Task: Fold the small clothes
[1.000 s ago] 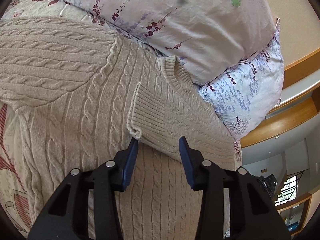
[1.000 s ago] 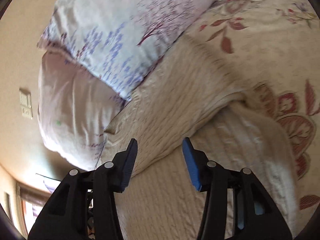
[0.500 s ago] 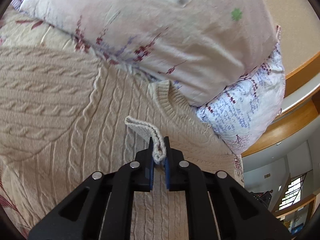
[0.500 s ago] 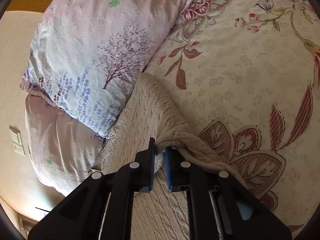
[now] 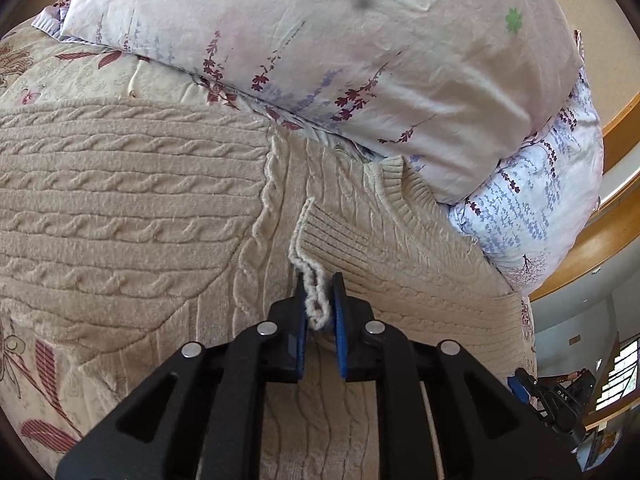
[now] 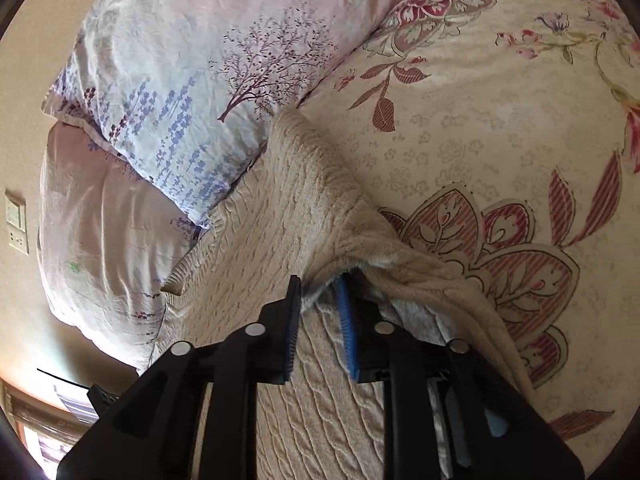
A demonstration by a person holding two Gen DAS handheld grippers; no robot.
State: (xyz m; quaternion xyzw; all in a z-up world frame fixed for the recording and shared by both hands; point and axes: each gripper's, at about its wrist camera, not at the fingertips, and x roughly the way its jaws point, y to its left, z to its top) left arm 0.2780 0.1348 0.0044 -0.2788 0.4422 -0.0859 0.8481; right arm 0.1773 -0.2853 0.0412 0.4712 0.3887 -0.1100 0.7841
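Observation:
A beige cable-knit sweater point(image 5: 132, 208) lies on the bed, its collar against the pillows. One sleeve is folded across the body, and its ribbed cuff point(image 5: 332, 236) ends between the jaws of my left gripper point(image 5: 318, 308). Those jaws are opening, and a gap shows beside the cuff's edge. In the right wrist view the sweater point(image 6: 280, 208) has its side lifted into a fold point(image 6: 360, 248). The fold's edge sits between the jaws of my right gripper point(image 6: 320, 308) and drapes over the right finger. These jaws are opening too, and the pads stand off the cloth.
Two floral pillows point(image 5: 360, 60) point(image 5: 532, 208) are stacked just beyond the sweater's collar. A cream bedspread with red flowers point(image 6: 500, 128) lies under everything. A wooden headboard point(image 5: 616, 216) and a wall socket point(image 6: 16, 224) are at the edges.
Both grippers went from open to shut on the sweater, left on the cuff and right on the side fold. Now both have parted again. The cuff has shifted slightly left across the body.

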